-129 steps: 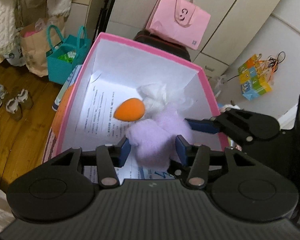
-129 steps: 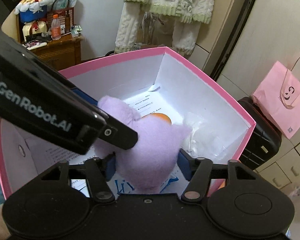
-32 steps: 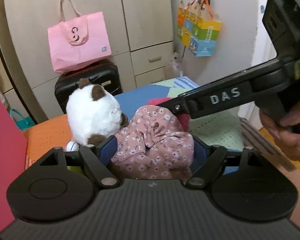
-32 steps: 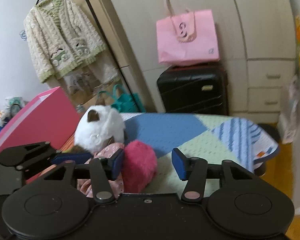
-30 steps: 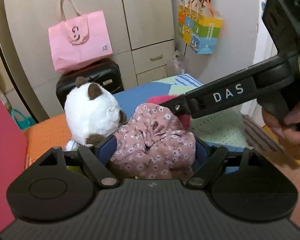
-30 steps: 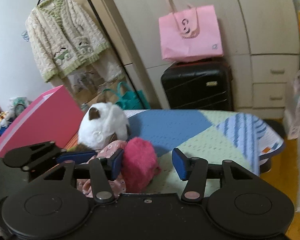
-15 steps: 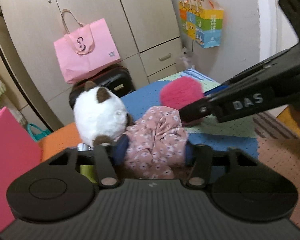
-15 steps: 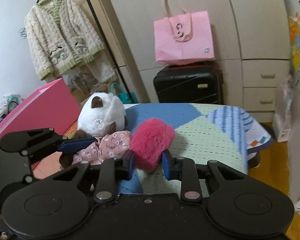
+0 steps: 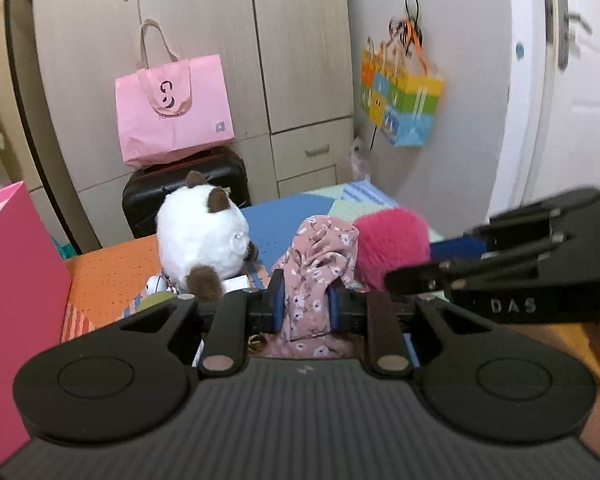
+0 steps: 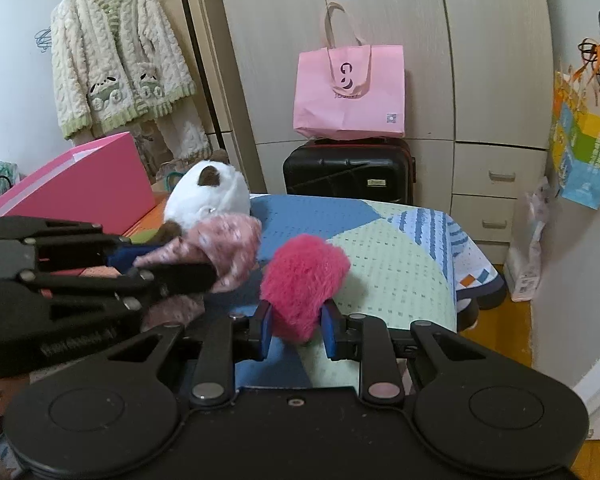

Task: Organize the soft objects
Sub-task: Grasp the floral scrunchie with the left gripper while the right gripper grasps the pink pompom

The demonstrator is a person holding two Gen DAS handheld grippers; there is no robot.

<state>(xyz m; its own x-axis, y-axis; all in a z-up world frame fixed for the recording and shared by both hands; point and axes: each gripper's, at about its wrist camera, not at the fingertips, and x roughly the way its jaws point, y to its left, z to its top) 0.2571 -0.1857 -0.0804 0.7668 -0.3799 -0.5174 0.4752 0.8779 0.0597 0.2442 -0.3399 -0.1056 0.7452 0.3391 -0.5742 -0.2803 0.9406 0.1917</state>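
Observation:
My left gripper (image 9: 305,305) is shut on a pink floral cloth (image 9: 320,256) and holds it above the patchwork table cover (image 9: 276,216). The cloth also shows in the right wrist view (image 10: 224,252). My right gripper (image 10: 297,328) is shut on a fluffy magenta pompom (image 10: 304,276), also lifted; it shows in the left wrist view (image 9: 390,244) to the right of the cloth. A white and brown plush toy (image 9: 202,236) sits on the table behind them. The pink box (image 9: 12,288) stands at the left.
A black suitcase (image 10: 348,174) with a pink paper bag (image 10: 350,92) on it stands against the wardrobe behind the table. A colourful bag (image 9: 404,100) hangs on the right wall. The table's right edge (image 10: 456,292) drops to the wooden floor. Small items lie beside the plush toy.
Both grippers have closed further on their items and lifted them. The cloth now hangs narrow between the left fingers, and the pompom is up off the table.

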